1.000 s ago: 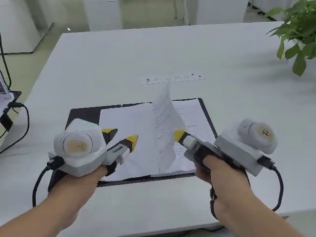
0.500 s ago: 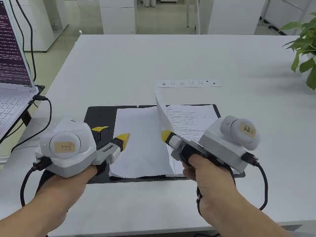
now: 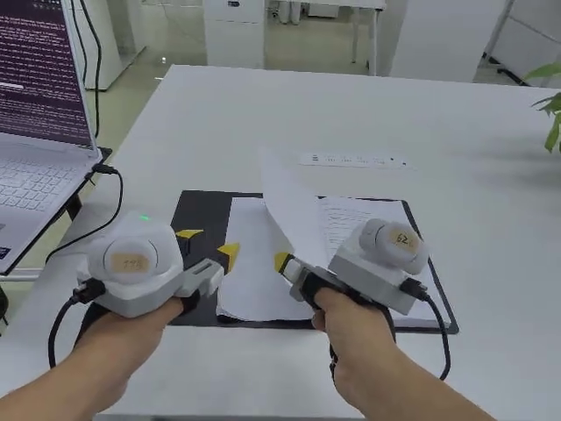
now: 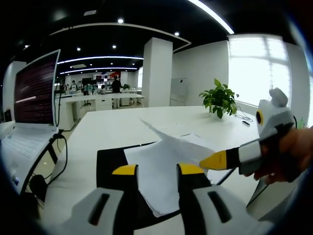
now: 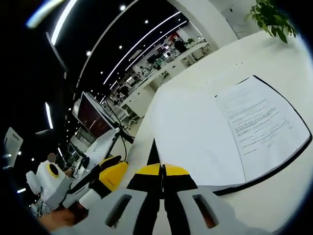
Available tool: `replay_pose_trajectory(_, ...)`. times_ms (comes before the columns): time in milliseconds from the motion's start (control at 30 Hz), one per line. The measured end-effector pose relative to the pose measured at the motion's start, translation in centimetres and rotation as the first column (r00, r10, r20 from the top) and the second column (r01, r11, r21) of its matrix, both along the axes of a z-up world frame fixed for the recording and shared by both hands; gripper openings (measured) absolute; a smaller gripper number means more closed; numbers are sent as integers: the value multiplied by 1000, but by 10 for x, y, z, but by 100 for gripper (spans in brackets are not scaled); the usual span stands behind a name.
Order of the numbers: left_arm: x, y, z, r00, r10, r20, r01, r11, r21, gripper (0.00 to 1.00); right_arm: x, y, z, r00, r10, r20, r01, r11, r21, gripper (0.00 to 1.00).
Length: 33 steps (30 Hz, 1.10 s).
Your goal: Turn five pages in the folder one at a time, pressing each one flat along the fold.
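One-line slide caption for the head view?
Right gripper holds a raised page over the open folder; the open left gripper hovers beside it, laptop at left.

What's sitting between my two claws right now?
Just the flat white sheet on the folder's left half, seen in the head view, between the open left claw and the right claw, shut on the lifted page.
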State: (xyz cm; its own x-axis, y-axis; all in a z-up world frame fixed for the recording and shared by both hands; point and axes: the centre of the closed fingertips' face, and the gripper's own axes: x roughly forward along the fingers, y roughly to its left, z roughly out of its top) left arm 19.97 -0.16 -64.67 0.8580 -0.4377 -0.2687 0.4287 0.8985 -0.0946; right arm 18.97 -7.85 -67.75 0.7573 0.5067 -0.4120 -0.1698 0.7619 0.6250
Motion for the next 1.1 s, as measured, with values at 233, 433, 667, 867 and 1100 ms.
replay_pose_trajectory(233, -4, 17, -9, 1000, 23, -20, -23, 1000, -12, 29, 0, 23, -27, 998, 53, -35, -56, 996, -67, 0)
replay_pose_trajectory(433, -8, 25, -19, 998, 37, -44, -38, 999, -20, 29, 2, 37, -49, 993, 88, -80, -96, 989, -110, 0)
replay_pose_trajectory(667, -13, 28, -32, 996, 38, -83, -40, 999, -29, 29, 3, 47, -78, 985, 122, -125, -142, 975, -172, 0)
replay_pose_trajectory(867, -13, 33, -39, 994, 45, -103, -48, 999, -26, 29, -1, 50, -94, 978, 159, -137, -182, 966, -183, 0)
replay_pose_trajectory(1100, -12, 29, -53, 990, 38, -138, -40, 999, -13, 29, -5, 54, -91, 975, 185, -123, -203, 967, -155, 3)
